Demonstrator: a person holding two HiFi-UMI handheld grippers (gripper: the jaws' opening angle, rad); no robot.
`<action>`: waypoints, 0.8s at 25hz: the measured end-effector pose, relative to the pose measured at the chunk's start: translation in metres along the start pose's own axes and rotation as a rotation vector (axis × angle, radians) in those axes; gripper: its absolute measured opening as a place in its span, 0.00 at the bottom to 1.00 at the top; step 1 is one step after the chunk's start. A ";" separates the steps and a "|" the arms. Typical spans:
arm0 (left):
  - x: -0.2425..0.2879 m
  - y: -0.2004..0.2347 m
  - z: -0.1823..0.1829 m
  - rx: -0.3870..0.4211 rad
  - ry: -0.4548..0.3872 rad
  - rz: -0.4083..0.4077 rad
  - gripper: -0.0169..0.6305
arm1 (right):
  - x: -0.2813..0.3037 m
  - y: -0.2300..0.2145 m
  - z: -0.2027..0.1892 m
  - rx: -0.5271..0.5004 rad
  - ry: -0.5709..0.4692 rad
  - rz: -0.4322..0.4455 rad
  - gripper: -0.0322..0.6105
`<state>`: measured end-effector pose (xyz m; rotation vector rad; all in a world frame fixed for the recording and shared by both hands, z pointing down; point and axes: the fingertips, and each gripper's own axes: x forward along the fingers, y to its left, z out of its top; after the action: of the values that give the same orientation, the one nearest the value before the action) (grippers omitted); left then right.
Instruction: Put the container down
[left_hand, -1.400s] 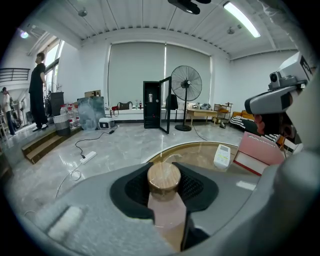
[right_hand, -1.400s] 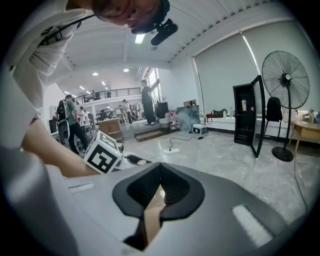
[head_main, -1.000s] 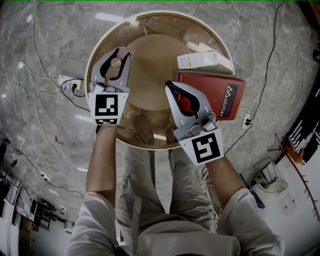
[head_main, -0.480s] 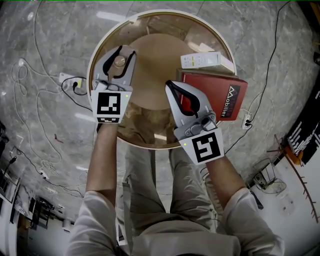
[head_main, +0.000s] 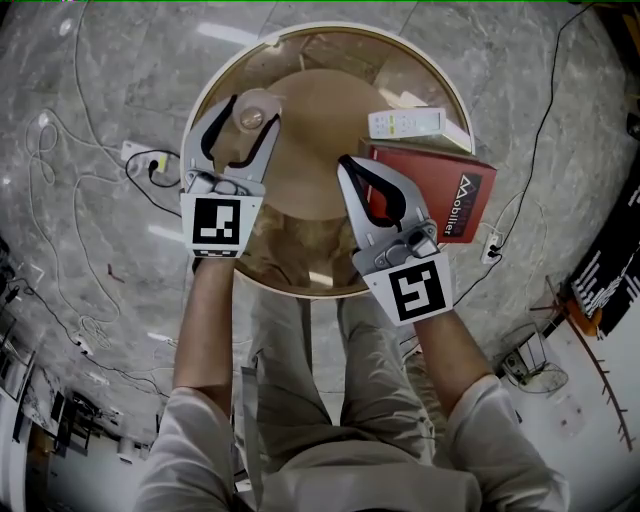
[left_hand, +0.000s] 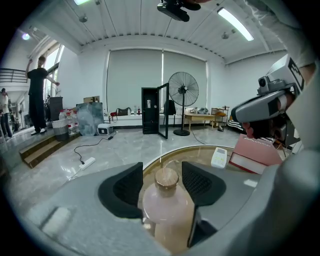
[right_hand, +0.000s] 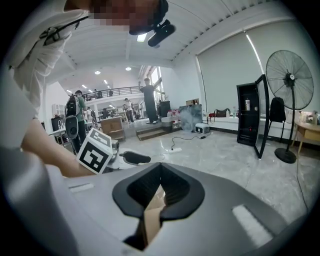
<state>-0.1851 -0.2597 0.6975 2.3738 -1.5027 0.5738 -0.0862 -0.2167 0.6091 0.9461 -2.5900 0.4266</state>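
Opening, the left gripper (head_main: 250, 124) has its jaws spread either side of the cork-stoppered bottle (left_hand: 167, 200), which stands upright at ten o'clock on the round glass table (head_main: 305, 135). Near the centre, the right gripper (head_main: 348, 168) has its jaws pressed together on nothing, with a red book (head_main: 445, 190) at three o'clock.

The container (left_hand: 167, 209) is pale pink with a tan cap (left_hand: 166, 177) — the book (head_main: 450, 185) red, the remote (head_main: 405, 124) white.

A white remote (head_main: 405, 123) lies beside a red book (head_main: 452, 190).
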 end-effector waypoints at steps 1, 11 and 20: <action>-0.002 0.001 0.001 -0.001 -0.001 0.003 0.41 | 0.000 0.000 0.001 -0.003 0.000 0.001 0.05; -0.024 0.012 0.013 -0.015 -0.027 0.031 0.41 | 0.005 0.004 0.008 -0.023 -0.004 0.010 0.05; -0.053 0.019 0.014 -0.050 -0.023 0.073 0.41 | 0.006 0.011 0.017 -0.046 -0.009 0.024 0.05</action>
<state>-0.2200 -0.2319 0.6607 2.3044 -1.6000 0.5207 -0.1015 -0.2184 0.5942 0.9042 -2.6099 0.3689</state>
